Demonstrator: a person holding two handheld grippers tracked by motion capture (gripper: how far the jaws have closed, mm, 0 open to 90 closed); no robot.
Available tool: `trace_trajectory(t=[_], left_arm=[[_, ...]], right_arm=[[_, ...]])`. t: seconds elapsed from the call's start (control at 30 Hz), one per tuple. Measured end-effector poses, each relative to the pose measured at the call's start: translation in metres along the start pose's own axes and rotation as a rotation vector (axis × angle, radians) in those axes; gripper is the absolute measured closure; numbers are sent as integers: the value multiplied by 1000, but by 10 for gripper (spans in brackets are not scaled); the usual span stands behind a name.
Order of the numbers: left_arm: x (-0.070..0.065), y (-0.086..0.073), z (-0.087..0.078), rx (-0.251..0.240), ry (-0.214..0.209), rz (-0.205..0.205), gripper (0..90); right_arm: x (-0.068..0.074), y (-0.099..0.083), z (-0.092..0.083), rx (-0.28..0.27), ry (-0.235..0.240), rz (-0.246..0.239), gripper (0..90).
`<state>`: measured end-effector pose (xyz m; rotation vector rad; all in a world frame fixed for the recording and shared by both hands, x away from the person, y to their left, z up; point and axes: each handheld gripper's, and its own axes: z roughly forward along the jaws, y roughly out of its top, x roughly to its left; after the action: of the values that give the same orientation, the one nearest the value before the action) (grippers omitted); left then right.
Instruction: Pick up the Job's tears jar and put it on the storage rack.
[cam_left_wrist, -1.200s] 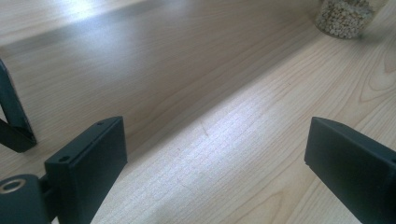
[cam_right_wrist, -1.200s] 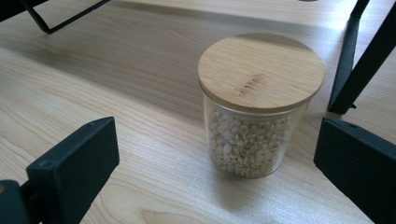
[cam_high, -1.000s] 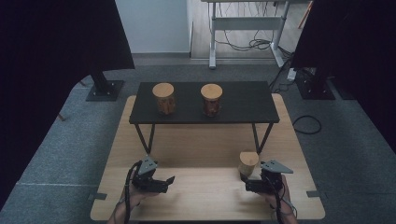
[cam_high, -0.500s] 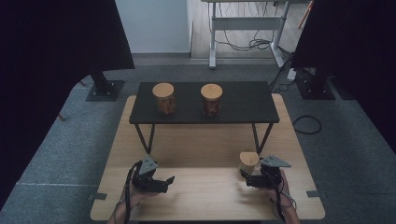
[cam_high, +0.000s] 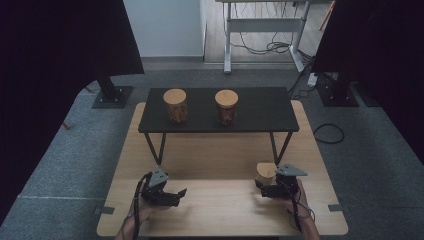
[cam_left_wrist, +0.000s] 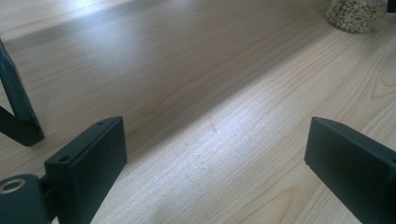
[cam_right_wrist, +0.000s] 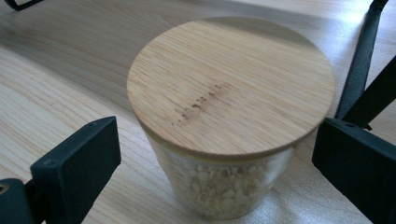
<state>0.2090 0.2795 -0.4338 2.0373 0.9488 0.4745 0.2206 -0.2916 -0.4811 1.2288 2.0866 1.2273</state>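
A glass jar (cam_high: 265, 171) of pale grains with a round wooden lid stands on the wooden board, at the front right. My right gripper (cam_high: 263, 186) is right at it. In the right gripper view the jar (cam_right_wrist: 231, 93) stands between the two black jaws of the right gripper (cam_right_wrist: 219, 154), which are open on either side of it with gaps left. My left gripper (cam_high: 179, 196) rests low at the front left, open, with bare board between the jaws of the left gripper (cam_left_wrist: 215, 154). The jar (cam_left_wrist: 357, 14) appears far off at the top right of the left gripper view.
A low black table (cam_high: 260, 107) stands across the back of the wooden board (cam_high: 215, 150), with two more wooden-lidded jars (cam_high: 175, 105) (cam_high: 226, 106) on it. Its black legs (cam_right_wrist: 362, 70) rise close behind the front jar. Grey carpet surrounds the board.
My right gripper has crept forward so its jaws now flank the jar. The left gripper has hardly moved.
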Motion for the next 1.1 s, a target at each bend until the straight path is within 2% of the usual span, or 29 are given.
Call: trace_trajectory(t=[0.5, 0.73, 0.87, 0.93, 1.1], left_arm=[[0, 0, 3, 7, -2, 2, 53], [1, 0, 2, 7, 1, -1, 52], [1, -1, 3, 9, 2, -2, 53], [1, -1, 3, 8, 3, -4, 52], [1, -1, 3, 8, 1, -2, 53]], right_arm=[[1, 7, 14, 8, -9, -6, 34], [2, 11, 20, 39, -9, -4, 61], [2, 13, 25, 48, -16, 0, 100], [5, 14, 27, 52, -32, 1, 150], [5, 15, 27, 64, -28, 14, 226]])
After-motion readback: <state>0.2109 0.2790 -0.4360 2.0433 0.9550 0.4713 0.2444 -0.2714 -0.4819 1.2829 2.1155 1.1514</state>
